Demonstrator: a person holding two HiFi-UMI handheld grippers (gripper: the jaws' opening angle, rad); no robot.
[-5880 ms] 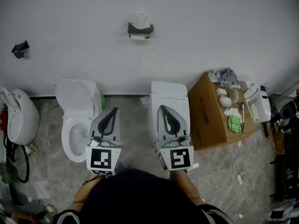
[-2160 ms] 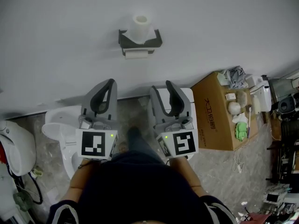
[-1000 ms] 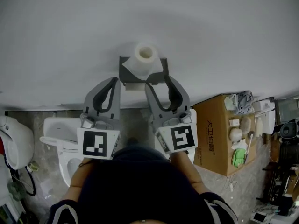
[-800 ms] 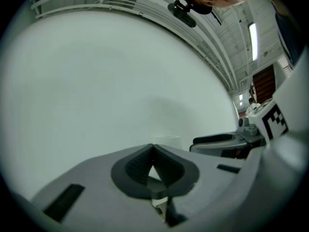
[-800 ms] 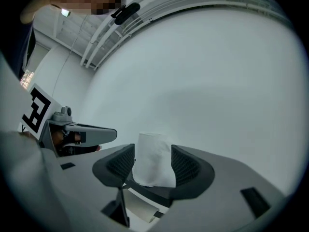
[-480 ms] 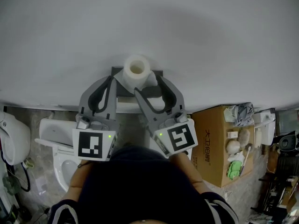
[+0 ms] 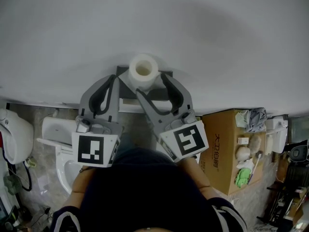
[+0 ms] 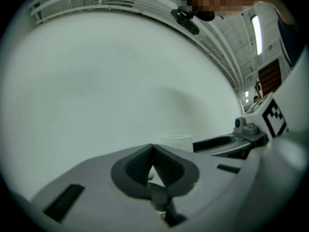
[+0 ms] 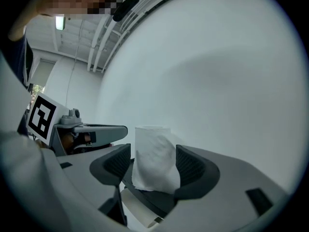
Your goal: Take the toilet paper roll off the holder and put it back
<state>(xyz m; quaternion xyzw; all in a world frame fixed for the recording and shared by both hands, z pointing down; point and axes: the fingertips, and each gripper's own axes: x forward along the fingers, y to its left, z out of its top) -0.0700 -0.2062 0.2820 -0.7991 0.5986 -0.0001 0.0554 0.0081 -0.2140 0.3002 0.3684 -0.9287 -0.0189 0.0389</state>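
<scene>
A white toilet paper roll [image 7: 143, 70] stands upright on the dark grey wall holder [image 7: 155, 93]. My right gripper [image 7: 151, 84] has just been opening and its jaws stand on either side of the roll. In the right gripper view the roll [image 9: 153, 164] rises between the ribbed pads [image 9: 117, 161] with a small gap on the left, above the holder's shelf [image 9: 145, 198]. My left gripper [image 7: 114, 79] is shut and empty, just left of the holder. In the left gripper view its pads [image 8: 141, 162] meet, and the roll's top [image 8: 176, 139] shows beyond them.
The white wall [image 7: 154, 23] lies directly ahead. Below it stand a white toilet [image 7: 55, 139] at the left and another white fixture [image 7: 14, 138] at the far left. A cardboard box [image 7: 223, 137] with small items on top sits at the right, with clutter [image 7: 289, 187] beyond.
My right gripper has swung left and its jaws, now wider apart, have come around the roll. The left gripper has moved up beside the holder. The view has closed in on the wall.
</scene>
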